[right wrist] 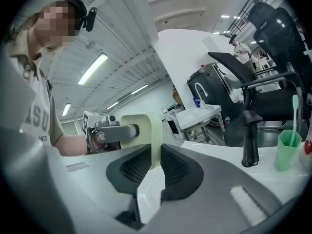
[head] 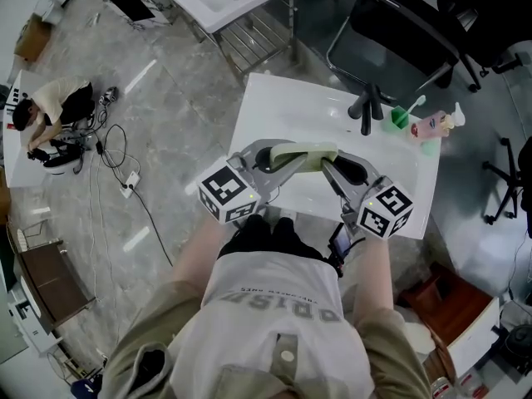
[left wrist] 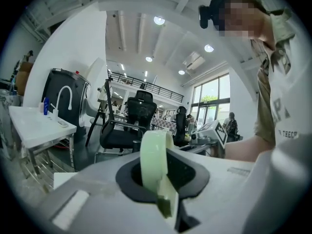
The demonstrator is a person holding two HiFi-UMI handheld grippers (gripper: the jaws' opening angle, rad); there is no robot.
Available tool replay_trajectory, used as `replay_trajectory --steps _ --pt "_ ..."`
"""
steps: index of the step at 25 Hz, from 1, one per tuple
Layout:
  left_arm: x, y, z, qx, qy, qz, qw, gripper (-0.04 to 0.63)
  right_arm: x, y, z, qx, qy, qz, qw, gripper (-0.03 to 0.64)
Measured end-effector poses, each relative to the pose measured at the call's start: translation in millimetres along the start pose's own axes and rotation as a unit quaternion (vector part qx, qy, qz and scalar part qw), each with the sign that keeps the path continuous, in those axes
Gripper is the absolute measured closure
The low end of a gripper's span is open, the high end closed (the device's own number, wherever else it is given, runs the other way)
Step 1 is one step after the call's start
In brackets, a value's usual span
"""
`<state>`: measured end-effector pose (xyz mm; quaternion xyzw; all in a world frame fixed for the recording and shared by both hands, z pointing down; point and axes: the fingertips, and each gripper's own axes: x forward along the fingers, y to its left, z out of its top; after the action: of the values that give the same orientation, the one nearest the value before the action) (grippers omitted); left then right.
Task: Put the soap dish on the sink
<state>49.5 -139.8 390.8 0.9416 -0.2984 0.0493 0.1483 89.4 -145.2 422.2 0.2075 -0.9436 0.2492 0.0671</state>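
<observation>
Because the pale green soap dish (head: 309, 154) hangs between the two grippers with nothing under it but the white sink (head: 266, 106), the carry depends on two thin pinches holding together. The left gripper (left wrist: 163, 178) is pressed shut on one narrow end wall of the dish. The right gripper (right wrist: 155, 168) has its jaws drawn in on the opposite end, and its pads appear to bear on the wall with little of it caught. The main risk, as I judge it, is the hands drifting out of step: if they pull apart or roll differently, the smooth rim could slide out of one pinch and the dish would swing down from the other. Letting one side go before the dish rests on a flat surface would do the same. Lowering it straight down from here would likely land it in the basin or on its sloping edge rather than on the level ledge. That ledge lies beyond the jaws, where the black faucet (head: 366, 106) and the green cup (head: 400, 116) stand ahead of the right gripper. Reaching there carelessly could knock the cup over.
</observation>
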Motion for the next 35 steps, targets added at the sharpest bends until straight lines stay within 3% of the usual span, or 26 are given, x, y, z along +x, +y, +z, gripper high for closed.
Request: replay_trajectory --steps 5,11,16,26,35 --pt "2.7 22.4 -13.8 0.024 0.034 0.03 0.9987 0.499 15.5 -11.2 -7.1 0.04 0.014 -0.025 0.999 0.558" --pt "0.0 46.2 -31.1 0.069 0.086 0.015 0.9938 0.356 27.0 -28.6 -7.4 0.102 -0.003 -0.063 0.993 0.558" --pt "-4.7 71.7 -40.6 0.145 0.13 0.021 0.9807 0.259 36.7 -43.7 -7.4 0.13 -0.002 -0.09 0.987 0.558" --pt "3.5 106.2 -80.4 0.242 0.204 0.001 0.9484 0.247 57.7 -72.5 -26.1 0.155 0.047 -0.127 0.979 0.558" --pt "14.6 129.8 -111.6 0.269 0.267 -0.013 0.9251 0.242 73.8 -92.5 -44.4 0.19 0.101 -0.138 0.967 0.558"
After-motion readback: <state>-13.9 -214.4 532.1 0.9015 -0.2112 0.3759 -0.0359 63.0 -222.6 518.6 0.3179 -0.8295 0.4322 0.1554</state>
